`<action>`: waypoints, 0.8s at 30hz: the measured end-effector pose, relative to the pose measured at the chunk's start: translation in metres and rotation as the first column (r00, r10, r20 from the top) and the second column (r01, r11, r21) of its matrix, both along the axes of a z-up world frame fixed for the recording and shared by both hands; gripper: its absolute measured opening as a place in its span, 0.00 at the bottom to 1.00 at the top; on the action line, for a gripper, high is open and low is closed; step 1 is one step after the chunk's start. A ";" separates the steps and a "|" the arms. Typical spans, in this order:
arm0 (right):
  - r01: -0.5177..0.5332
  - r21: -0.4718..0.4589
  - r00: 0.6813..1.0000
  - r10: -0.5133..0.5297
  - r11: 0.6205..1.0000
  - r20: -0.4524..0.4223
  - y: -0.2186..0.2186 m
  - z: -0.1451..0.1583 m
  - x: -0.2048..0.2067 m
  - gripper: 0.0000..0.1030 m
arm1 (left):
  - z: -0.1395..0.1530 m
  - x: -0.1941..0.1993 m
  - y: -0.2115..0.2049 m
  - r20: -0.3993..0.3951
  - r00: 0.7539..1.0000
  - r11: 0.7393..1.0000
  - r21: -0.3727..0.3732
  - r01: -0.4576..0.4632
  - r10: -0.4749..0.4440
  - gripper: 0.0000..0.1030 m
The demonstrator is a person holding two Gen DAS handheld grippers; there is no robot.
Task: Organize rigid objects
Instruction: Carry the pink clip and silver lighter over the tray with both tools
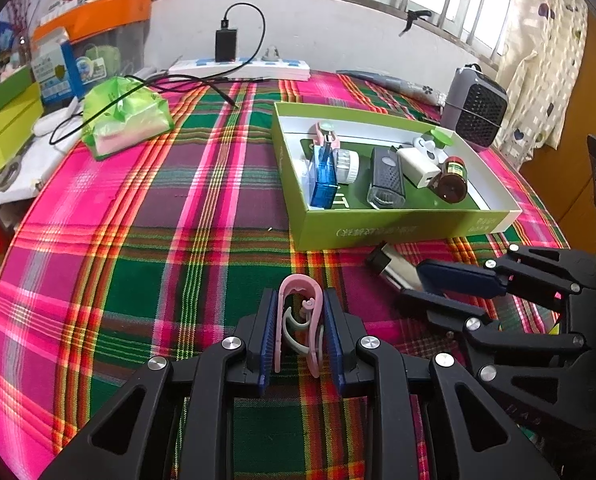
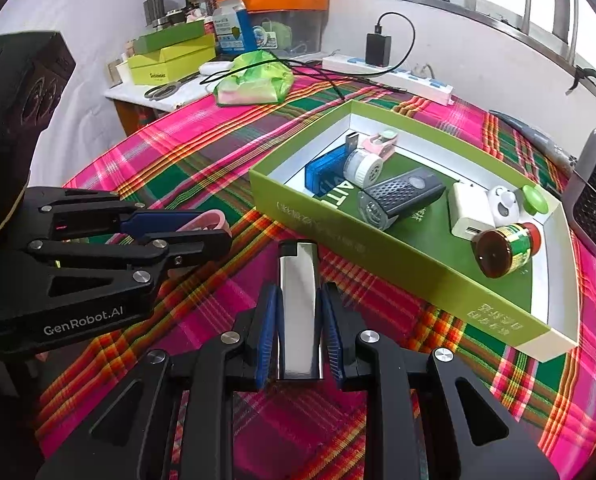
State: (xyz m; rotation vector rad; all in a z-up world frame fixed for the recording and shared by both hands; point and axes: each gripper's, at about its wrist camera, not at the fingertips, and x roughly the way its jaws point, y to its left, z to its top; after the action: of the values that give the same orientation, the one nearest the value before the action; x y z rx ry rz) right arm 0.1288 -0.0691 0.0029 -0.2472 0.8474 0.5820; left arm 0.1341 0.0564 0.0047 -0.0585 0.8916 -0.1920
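While apparently angled down, both grippers [image 1: 301,332] [image 2: 298,320] clamped.

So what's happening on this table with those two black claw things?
Someone is tidying small hard items into a green box with two hand-held grippers. The left gripper is shut on a pink clip, and the right gripper is shut on a shiny metal lighter. Both sit low over the plaid cloth, just in front of the box. The box already holds a blue case, a brown jar, a white charger and other bits.
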 end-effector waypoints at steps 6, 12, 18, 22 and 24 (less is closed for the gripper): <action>0.017 0.034 1.000 -0.018 0.999 0.005 -0.007 0.007 -0.004 0.24 | 0.004 -0.003 -0.005 0.013 1.000 1.000 0.012 0.009 -0.009 0.21; 0.028 0.057 1.000 -0.029 0.998 0.011 -0.013 0.014 -0.011 0.24 | 0.010 -0.006 -0.010 0.025 1.000 1.000 0.017 0.017 -0.018 0.21; 0.071 0.093 0.997 -0.074 0.993 0.025 -0.029 0.026 -0.015 0.24 | 0.023 -0.008 -0.021 0.058 0.998 0.999 0.029 0.039 -0.041 0.21; 0.100 0.105 0.994 -0.105 0.989 0.037 -0.039 0.033 -0.016 0.24 | 0.030 -0.005 -0.028 0.073 0.996 0.998 0.036 0.053 -0.056 0.21; 0.115 0.110 0.992 -0.121 0.987 0.041 -0.045 0.037 -0.015 0.24 | 0.035 -0.002 -0.031 0.081 0.995 0.998 0.028 0.060 -0.062 0.21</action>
State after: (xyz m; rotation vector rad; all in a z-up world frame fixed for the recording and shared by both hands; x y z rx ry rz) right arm 0.1141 -0.1142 0.0395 -0.1111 0.7769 0.5073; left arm 0.1317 0.0256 0.0393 0.0000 0.8148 -0.2381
